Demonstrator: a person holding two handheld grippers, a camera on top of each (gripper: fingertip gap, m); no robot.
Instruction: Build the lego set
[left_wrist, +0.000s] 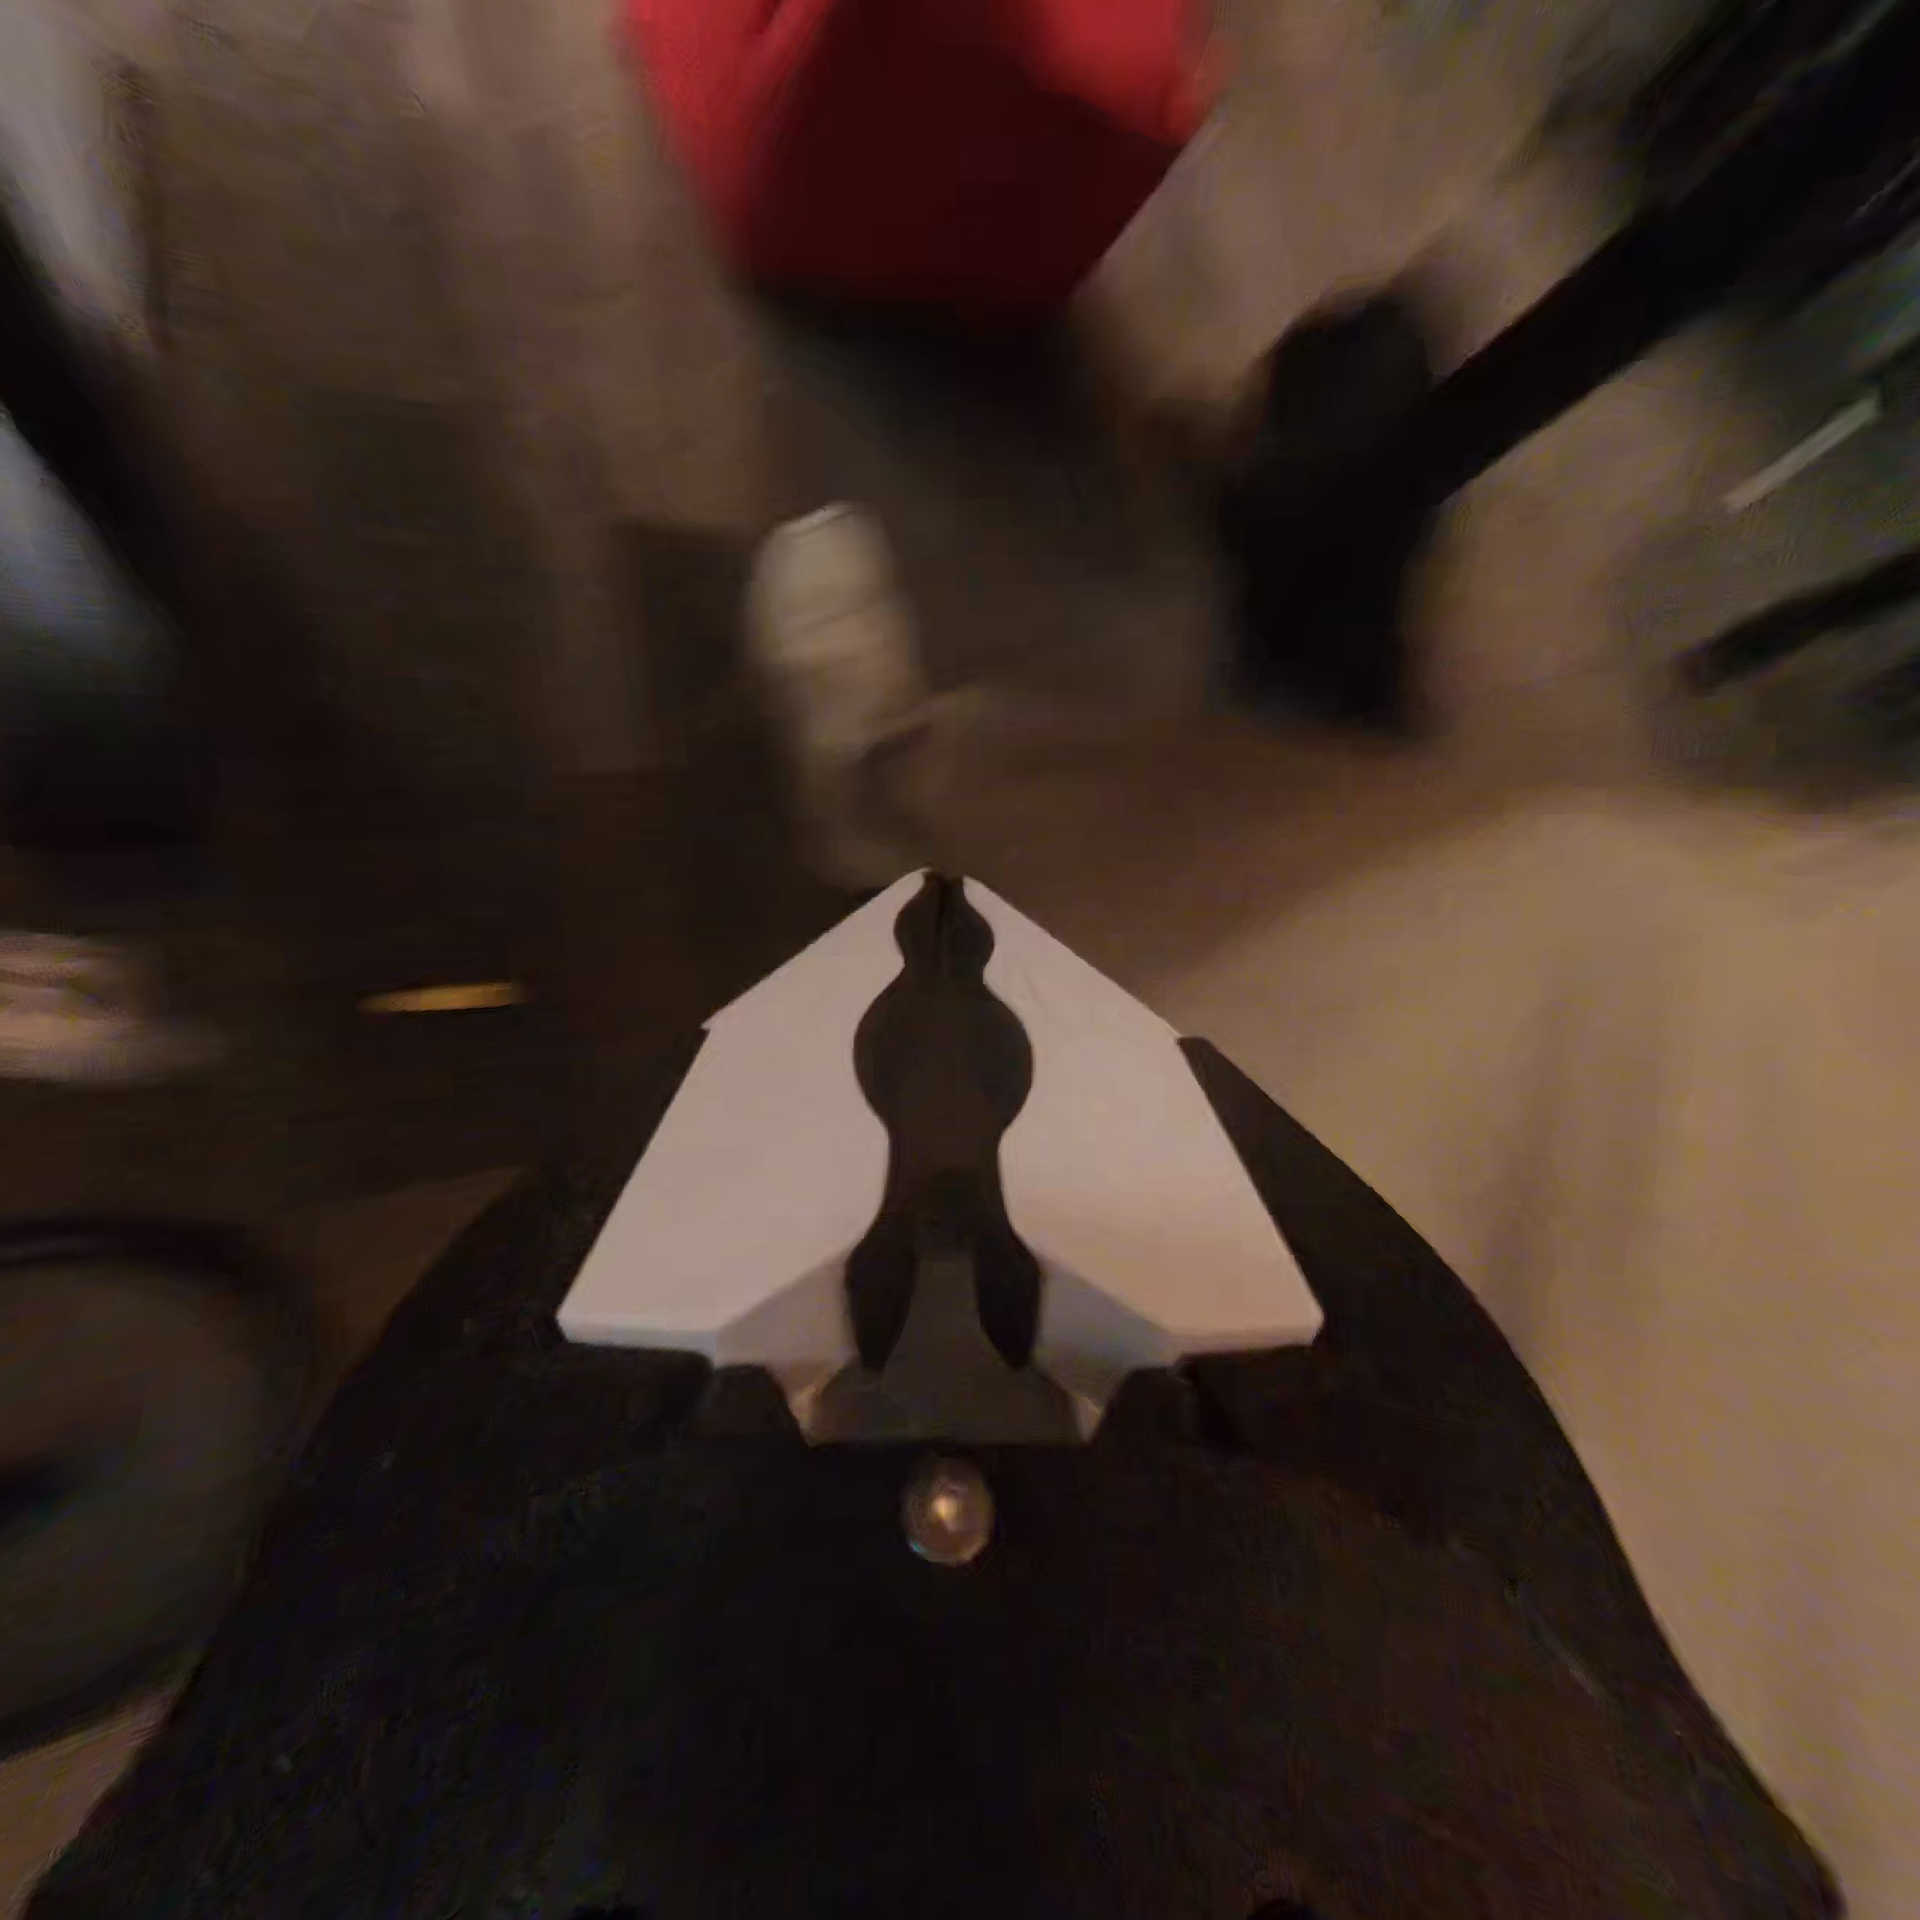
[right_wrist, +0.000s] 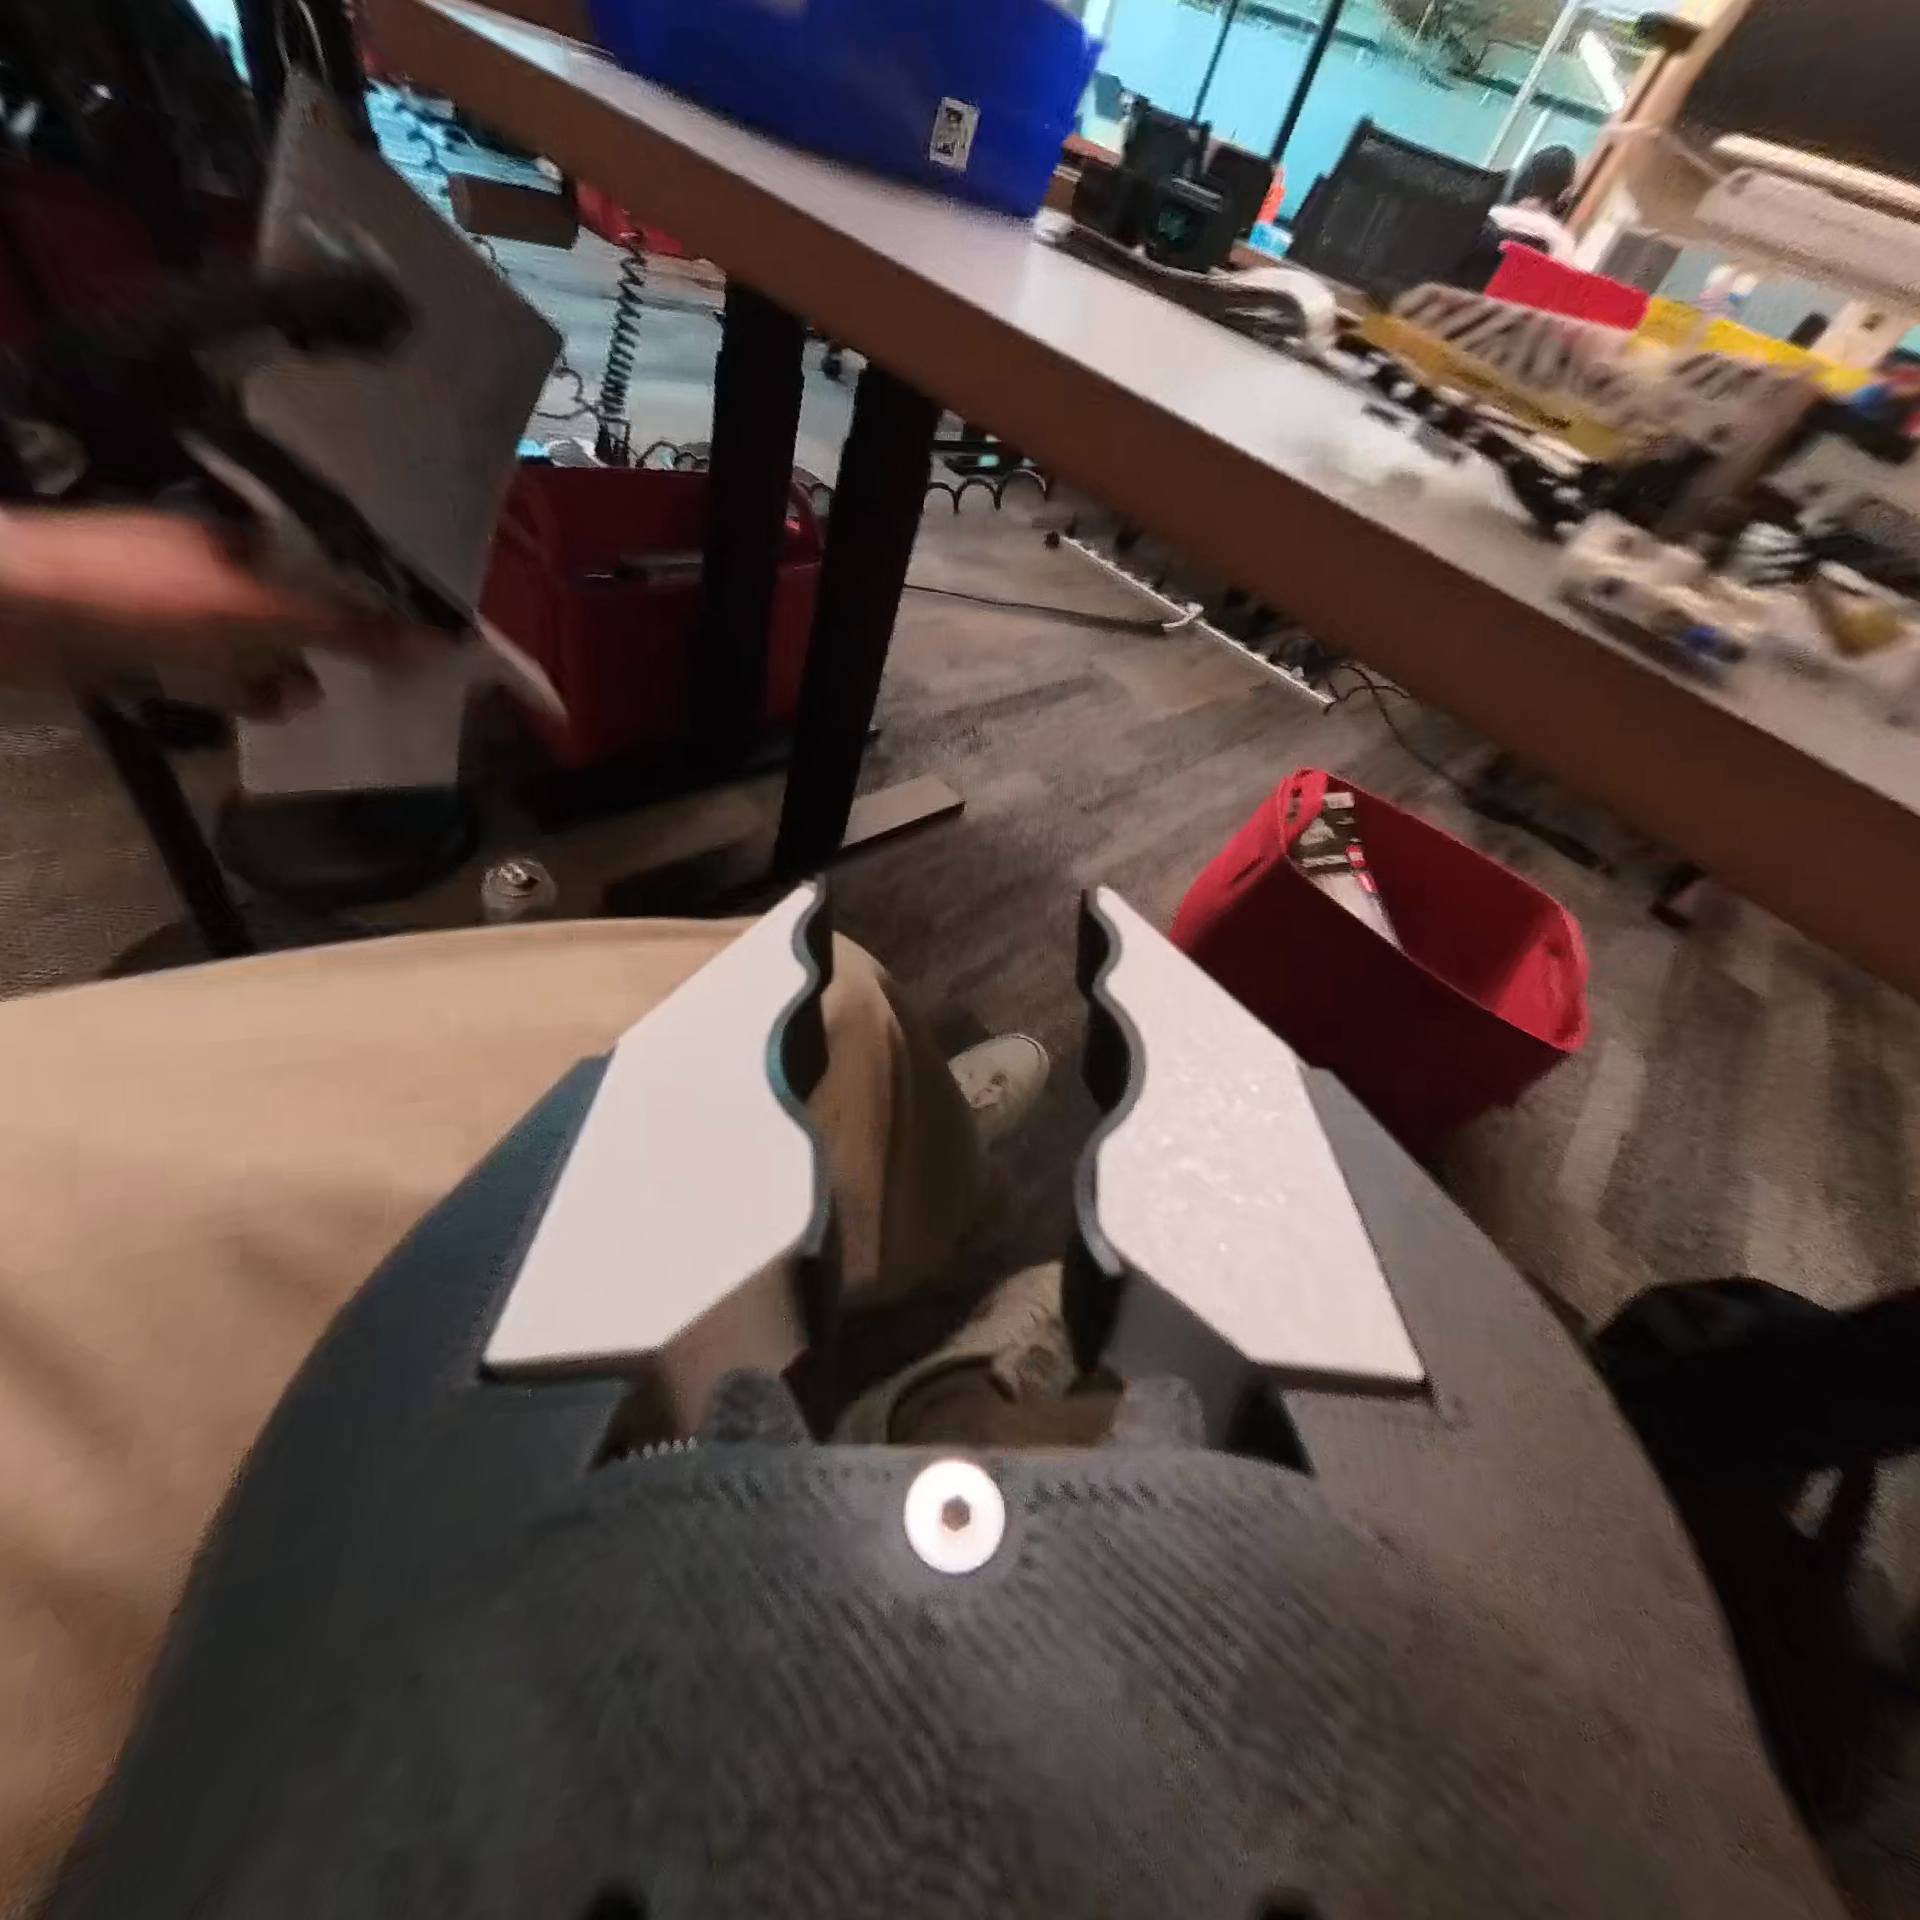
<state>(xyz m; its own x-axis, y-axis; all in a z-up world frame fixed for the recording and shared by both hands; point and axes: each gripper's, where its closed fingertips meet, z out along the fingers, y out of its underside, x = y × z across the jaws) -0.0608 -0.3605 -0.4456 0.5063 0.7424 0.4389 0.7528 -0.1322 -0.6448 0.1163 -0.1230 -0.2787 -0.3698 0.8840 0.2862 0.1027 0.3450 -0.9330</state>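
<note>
In the left wrist view, which is heavily blurred, my left gripper (left_wrist: 943, 885) is shut, its two white fingers meeting at the tips, and I see nothing between them. In the right wrist view my right gripper (right_wrist: 956, 912) is open and empty. It is held below the table's edge, over a person's tan trouser leg (right_wrist: 312, 1122) and a pale shoe (right_wrist: 1003, 1070). A blurred yellow, tan and black lego build (right_wrist: 1558, 416) lies on the brown table (right_wrist: 1091, 343) at the upper right, with loose pieces (right_wrist: 1662, 608) in front of it.
A red bin (right_wrist: 1403, 977) stands on the floor right of my right fingers. Another red bin (right_wrist: 623, 603) sits under the table by its black legs (right_wrist: 821, 623). A blue bin (right_wrist: 862, 83) is on the table. A hand with the other gripper (right_wrist: 395, 364) shows blurred at the upper left. Spacing between my two grippers at the tips: around 35 cm.
</note>
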